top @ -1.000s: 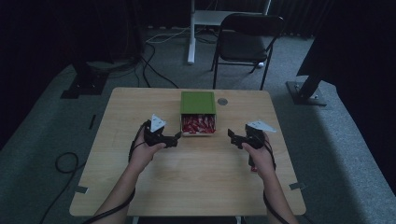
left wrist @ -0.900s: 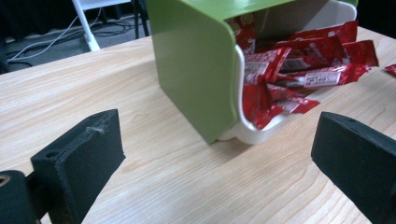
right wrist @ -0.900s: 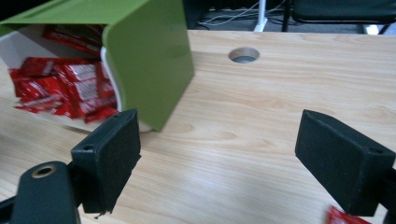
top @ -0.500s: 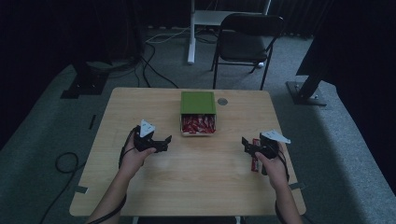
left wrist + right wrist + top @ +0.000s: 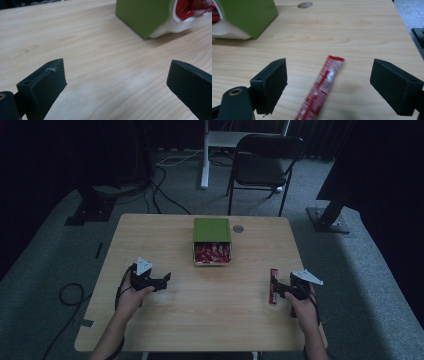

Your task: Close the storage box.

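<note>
On the left side of the wooden table (image 5: 210,320), the person's left hand (image 5: 131,295) holds the left gripper (image 5: 162,281) low over bare wood, with its jaws pointing toward the table's middle. In the left gripper view its two black jaws stand spread wide apart with nothing between them but the tabletop, and the green box (image 5: 143,15) sits well ahead, its open white end showing red packets (image 5: 191,7).

In the high view that green box (image 5: 212,230) lies at the middle of the table toward the far edge, its open end facing the person, with the red packets (image 5: 212,253) packed inside. A small grey disc (image 5: 238,228) is set in the tabletop just right of the box.

Further right, a single red stick packet (image 5: 273,285) lies on the wood, well apart from the box. The right gripper (image 5: 278,290), in the person's right hand (image 5: 300,302), sits just beside it. In the right gripper view the jaws are spread wide, one on either side of the red stick packet (image 5: 322,87), neither touching it.
</note>
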A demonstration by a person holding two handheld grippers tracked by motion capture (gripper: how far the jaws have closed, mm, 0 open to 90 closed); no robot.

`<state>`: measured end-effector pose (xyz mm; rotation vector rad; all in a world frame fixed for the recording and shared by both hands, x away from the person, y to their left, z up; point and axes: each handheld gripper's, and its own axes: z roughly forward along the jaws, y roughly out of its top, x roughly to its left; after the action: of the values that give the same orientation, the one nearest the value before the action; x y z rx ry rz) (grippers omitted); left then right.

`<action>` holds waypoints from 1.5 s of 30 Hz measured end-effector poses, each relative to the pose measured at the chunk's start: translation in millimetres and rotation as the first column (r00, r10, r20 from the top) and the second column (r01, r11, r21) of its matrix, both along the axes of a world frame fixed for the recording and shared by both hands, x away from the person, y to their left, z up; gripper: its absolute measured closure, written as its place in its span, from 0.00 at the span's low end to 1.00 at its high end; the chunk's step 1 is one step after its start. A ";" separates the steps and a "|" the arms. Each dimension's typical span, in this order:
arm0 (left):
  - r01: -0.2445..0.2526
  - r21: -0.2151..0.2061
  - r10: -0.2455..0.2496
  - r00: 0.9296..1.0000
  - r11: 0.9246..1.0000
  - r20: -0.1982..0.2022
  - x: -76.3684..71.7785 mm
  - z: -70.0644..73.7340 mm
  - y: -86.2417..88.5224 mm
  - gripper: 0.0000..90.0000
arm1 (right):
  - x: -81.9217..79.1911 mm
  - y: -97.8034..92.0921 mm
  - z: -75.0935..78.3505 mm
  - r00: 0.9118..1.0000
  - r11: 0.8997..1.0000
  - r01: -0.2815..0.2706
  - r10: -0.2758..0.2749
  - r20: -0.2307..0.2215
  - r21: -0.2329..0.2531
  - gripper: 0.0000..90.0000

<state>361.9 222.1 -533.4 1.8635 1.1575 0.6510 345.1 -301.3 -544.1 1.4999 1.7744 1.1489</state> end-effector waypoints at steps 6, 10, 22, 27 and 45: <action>-0.028 -0.011 0.028 0.999 1.000 -0.018 -8.7 -7.5 16.1 0.03 | -8.7 -12.2 -9.2 0.999 1.000 0.025 -0.025 -0.023 -0.013 0.15; -0.046 -0.016 0.045 0.998 0.999 -0.035 -14.4 -10.3 24.4 0.03 | -14.0 -16.4 -15.5 0.999 0.999 0.029 -0.030 -0.039 -0.023 0.15; -0.118 -0.013 0.117 0.990 0.993 -0.079 -35.8 -19.3 48.3 0.03 | -23.3 -22.9 -19.1 0.997 0.998 0.054 -0.055 -0.052 -0.034 0.15; -0.167 0.006 0.167 0.980 0.986 -0.104 -44.3 -19.0 56.4 0.03 | -27.3 -24.3 -19.7 0.995 0.997 0.067 -0.070 -0.077 -0.038 0.15; -0.312 0.063 0.318 0.935 0.948 -0.156 -66.6 -25.5 80.1 0.03 | -28.9 -27.2 -23.3 0.975 0.992 0.068 -0.089 -0.202 -0.109 0.16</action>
<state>295.3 302.3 -558.9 1.8040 1.5840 0.7082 316.2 -328.4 -567.4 1.6620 1.8602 0.8773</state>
